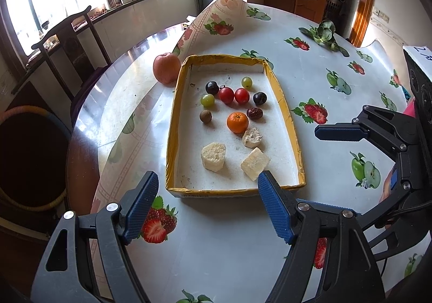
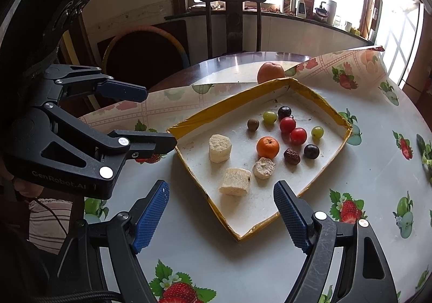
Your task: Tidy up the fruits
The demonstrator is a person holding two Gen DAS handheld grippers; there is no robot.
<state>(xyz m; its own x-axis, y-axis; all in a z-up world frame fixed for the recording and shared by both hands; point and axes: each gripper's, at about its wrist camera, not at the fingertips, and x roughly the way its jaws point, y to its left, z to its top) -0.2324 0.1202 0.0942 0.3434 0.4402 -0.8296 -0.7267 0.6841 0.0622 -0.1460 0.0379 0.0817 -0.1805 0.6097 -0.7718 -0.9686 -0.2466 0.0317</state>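
A shallow yellow-rimmed cardboard tray (image 1: 172, 125) (image 2: 321, 99) lies on the table. In it lie a mandarin (image 1: 237, 122) (image 2: 267, 147), two cherry tomatoes (image 1: 226, 95) (image 2: 287, 124), green grapes (image 1: 207, 100) (image 2: 269, 117), dark grapes (image 1: 212, 87) (image 2: 311, 151), a red date (image 1: 254, 113) (image 2: 292, 156), a small brown fruit (image 1: 205, 116) (image 2: 253, 124) and three pale chunks (image 1: 213, 155) (image 2: 220, 148). An apple (image 1: 166, 67) (image 2: 270, 72) sits outside the tray's far corner. My left gripper (image 1: 208, 206) is open and empty just before the tray's near edge. My right gripper (image 2: 221, 219) is open and empty above the tray's near corner.
The table wears a fruit-print plastic cloth (image 1: 310, 81), folded up at the far side. A leafy green vegetable (image 1: 324, 33) lies at the far right. A dark wooden chair (image 1: 67, 41) (image 2: 232, 25) and a hoop (image 2: 145, 33) stand beyond the table.
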